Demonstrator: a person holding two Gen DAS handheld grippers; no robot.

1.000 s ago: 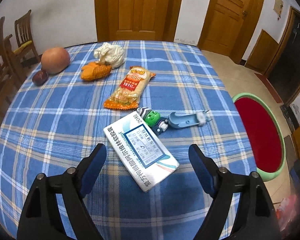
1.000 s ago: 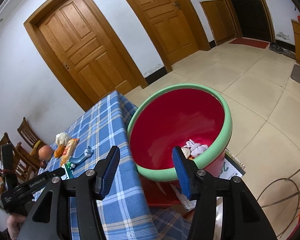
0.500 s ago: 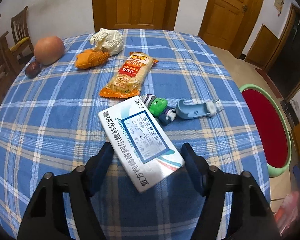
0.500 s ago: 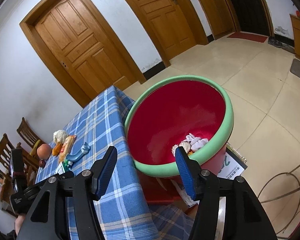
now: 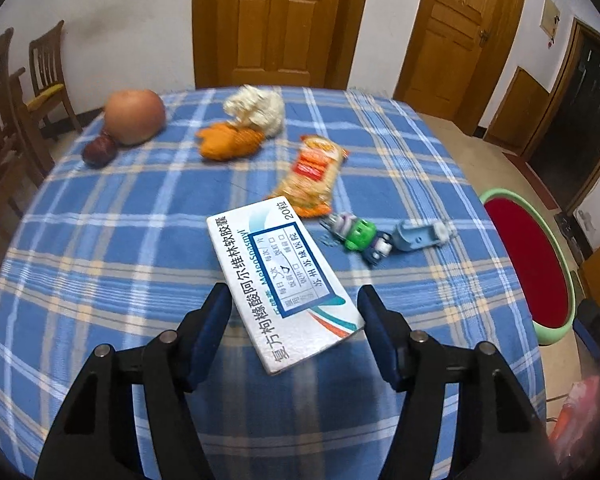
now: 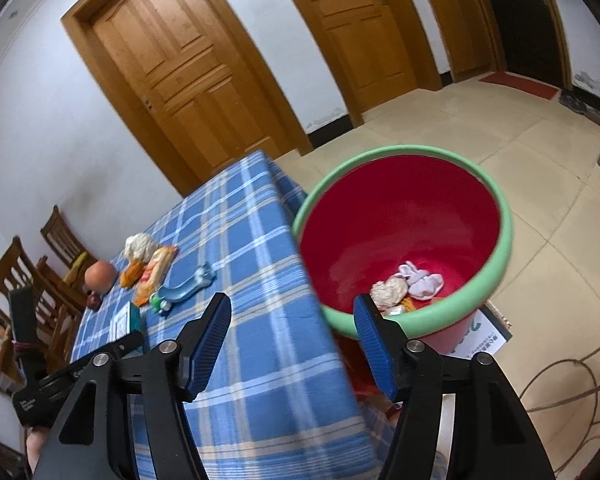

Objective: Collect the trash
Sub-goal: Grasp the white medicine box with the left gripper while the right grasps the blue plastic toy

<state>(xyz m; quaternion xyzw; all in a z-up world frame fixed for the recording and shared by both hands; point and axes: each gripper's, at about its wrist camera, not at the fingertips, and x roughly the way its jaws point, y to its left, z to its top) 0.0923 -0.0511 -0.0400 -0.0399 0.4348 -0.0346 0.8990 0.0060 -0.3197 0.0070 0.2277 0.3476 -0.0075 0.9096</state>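
Observation:
A white medicine box (image 5: 281, 280) lies on the blue checked tablecloth (image 5: 132, 240). My left gripper (image 5: 294, 322) is open with its jaws on either side of the box's near end, not closed on it. The box also shows small in the right wrist view (image 6: 125, 320). My right gripper (image 6: 292, 320) is open and empty, above the table's edge beside the red bin with a green rim (image 6: 500, 208). Crumpled trash (image 6: 408, 286) lies in the bin. A snack packet (image 5: 312, 174) lies beyond the box.
A toy figure (image 5: 358, 236) and a light blue toy (image 5: 422, 234) lie right of the box. An orange item (image 5: 228, 144), a white crumpled wad (image 5: 256, 106), a round fruit (image 5: 134, 116) and a dark fruit (image 5: 98, 152) are farther back. Chairs (image 5: 4, 112) stand left. The bin (image 5: 528, 256) stands right of the table.
My left gripper has moved forward over the box and its jaws have narrowed around the box's near end. My right gripper has turned left, toward the table.

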